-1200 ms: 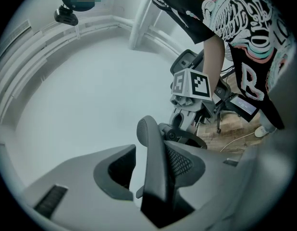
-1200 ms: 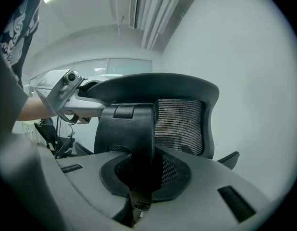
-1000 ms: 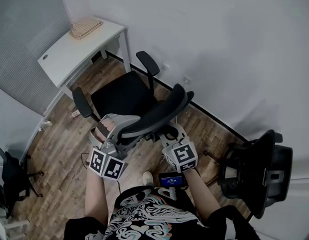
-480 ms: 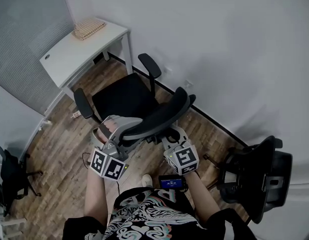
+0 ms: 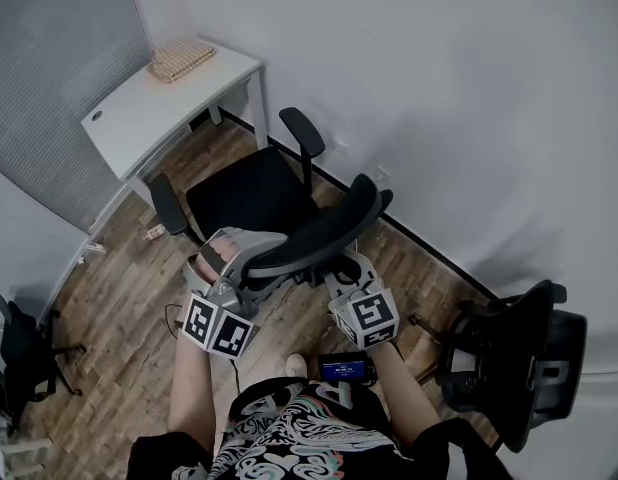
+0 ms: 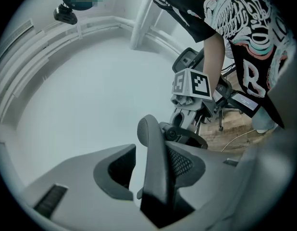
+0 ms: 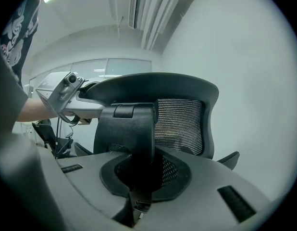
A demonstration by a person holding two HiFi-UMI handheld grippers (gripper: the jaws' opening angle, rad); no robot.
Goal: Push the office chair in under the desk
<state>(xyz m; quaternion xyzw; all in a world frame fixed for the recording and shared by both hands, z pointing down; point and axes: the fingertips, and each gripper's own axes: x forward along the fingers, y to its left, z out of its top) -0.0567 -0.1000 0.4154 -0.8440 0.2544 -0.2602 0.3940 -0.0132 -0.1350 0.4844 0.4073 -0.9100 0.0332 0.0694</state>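
Office chair [image 5: 251, 193] just before desk [image 5: 139, 118]

Only one large pale letter, B or R, shows on the shirt [image 6: 249, 42].

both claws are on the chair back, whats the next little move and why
Probably push the backrest straight toward the desk. The left claw and right claw both grip it, and the seat sits outside the desk, not under it.

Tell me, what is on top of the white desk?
A tan woven thing lies at the desk's far end, a small dark spot near the other. Underneath is hidden.
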